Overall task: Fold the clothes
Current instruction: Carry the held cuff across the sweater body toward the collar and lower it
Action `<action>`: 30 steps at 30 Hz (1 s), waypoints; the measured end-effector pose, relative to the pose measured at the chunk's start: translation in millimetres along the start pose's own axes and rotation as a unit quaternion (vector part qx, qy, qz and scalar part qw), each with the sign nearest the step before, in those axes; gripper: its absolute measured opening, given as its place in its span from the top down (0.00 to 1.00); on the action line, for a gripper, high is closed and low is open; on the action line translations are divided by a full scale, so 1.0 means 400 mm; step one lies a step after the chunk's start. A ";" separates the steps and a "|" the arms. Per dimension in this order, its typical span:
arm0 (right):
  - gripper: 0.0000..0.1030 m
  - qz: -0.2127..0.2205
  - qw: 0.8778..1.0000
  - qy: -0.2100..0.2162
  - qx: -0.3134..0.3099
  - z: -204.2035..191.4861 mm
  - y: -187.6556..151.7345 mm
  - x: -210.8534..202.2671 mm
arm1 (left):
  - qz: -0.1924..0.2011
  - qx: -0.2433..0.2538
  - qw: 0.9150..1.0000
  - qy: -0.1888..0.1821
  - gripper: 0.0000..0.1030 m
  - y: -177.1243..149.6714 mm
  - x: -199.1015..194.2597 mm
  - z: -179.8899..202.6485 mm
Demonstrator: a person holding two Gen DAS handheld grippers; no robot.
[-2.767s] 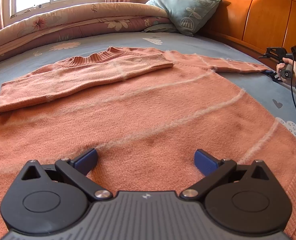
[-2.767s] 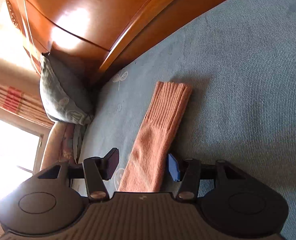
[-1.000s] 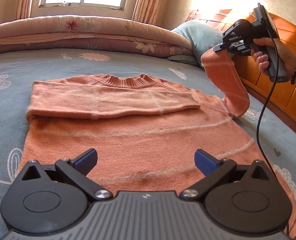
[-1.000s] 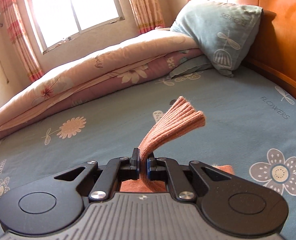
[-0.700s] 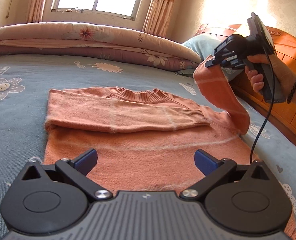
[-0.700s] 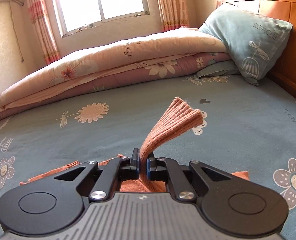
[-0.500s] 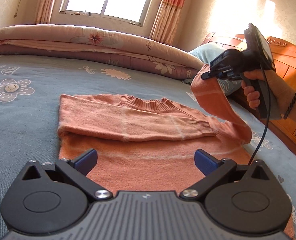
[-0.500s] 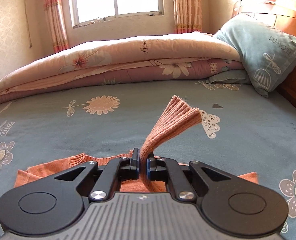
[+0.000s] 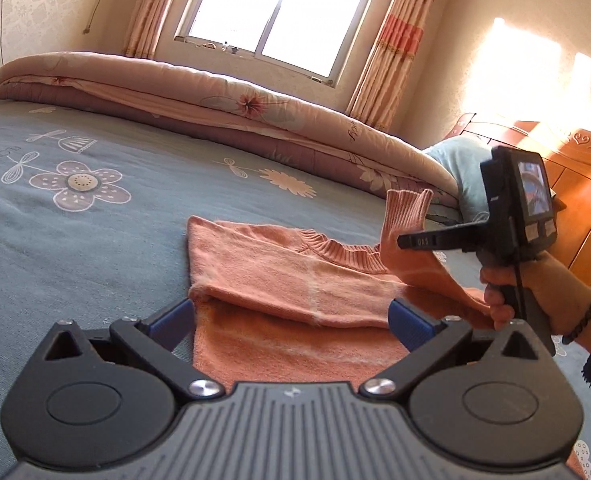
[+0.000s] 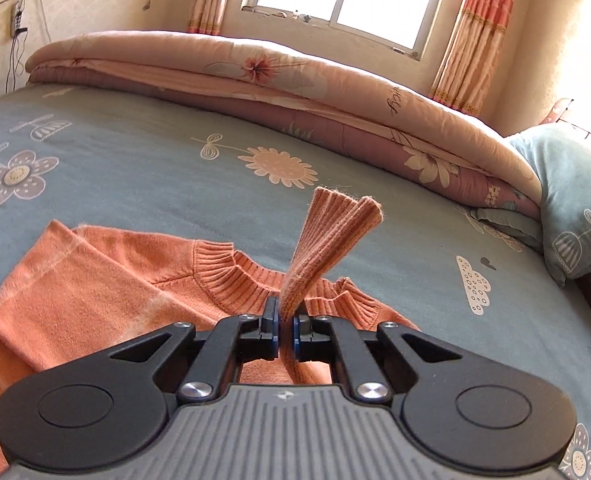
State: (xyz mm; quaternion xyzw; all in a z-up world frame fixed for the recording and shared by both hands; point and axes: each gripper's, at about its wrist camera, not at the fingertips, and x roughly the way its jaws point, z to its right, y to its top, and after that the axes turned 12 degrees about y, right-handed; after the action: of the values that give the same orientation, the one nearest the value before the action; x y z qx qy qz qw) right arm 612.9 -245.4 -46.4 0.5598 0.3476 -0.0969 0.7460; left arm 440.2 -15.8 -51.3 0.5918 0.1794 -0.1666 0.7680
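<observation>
On the blue bed sheet (image 9: pixel 95 248) the word "FLOWER" is printed at 9 o'clock. The orange sweater (image 9: pixel 279 292) is laid flat on the bed. Its ribbed sleeve cuff (image 10: pixel 331 236) is pinched between the closed fingers of the right gripper (image 10: pixel 284 330). The left gripper (image 9: pixel 291 316) is kept wide open above the sweater, and nothing is held by it.
</observation>
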 end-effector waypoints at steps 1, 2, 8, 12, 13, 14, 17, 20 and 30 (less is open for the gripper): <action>0.92 -0.004 1.000 -0.003 -0.014 -0.018 -0.009 0.008 | 0.000 -0.001 1.000 0.001 0.01 0.001 0.001 -0.003; 0.92 -0.009 1.000 -0.007 -0.029 -0.036 -0.019 0.016 | -0.001 -0.002 1.000 0.002 0.01 0.001 0.003 -0.005; 0.92 -0.039 0.990 -0.038 -0.133 -0.130 -0.077 0.064 | -0.002 -0.006 1.000 0.003 0.01 0.001 0.005 -0.011; 0.92 -0.042 0.980 -0.052 -0.189 -0.176 -0.121 0.078 | -0.007 -0.004 1.000 0.003 0.01 -0.003 0.008 -0.008; 0.92 -0.043 0.977 -0.058 -0.199 -0.182 -0.129 0.084 | -0.007 -0.003 1.000 0.002 0.01 -0.003 0.009 -0.007; 0.92 -0.044 0.975 -0.063 -0.208 -0.189 -0.137 0.090 | -0.008 -0.002 1.000 0.002 0.01 -0.004 0.010 -0.006; 0.92 -0.050 0.969 -0.074 -0.228 -0.209 -0.151 0.105 | -0.007 0.000 1.000 0.000 0.01 -0.004 0.011 -0.005; 0.92 -0.044 0.967 -0.087 -0.234 -0.224 -0.149 0.115 | -0.009 -0.002 1.000 0.002 0.01 -0.003 0.015 -0.008; 0.92 -0.032 0.971 -0.083 -0.220 -0.231 -0.138 0.119 | -0.014 -0.003 1.000 0.006 0.01 -0.005 0.020 -0.008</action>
State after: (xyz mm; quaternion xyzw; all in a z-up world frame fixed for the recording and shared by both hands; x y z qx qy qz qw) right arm 580.9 -169.9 -130.8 0.3600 0.3155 -0.0878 0.8736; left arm 445.9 -13.7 -57.5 0.5877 0.1925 -0.1731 0.7665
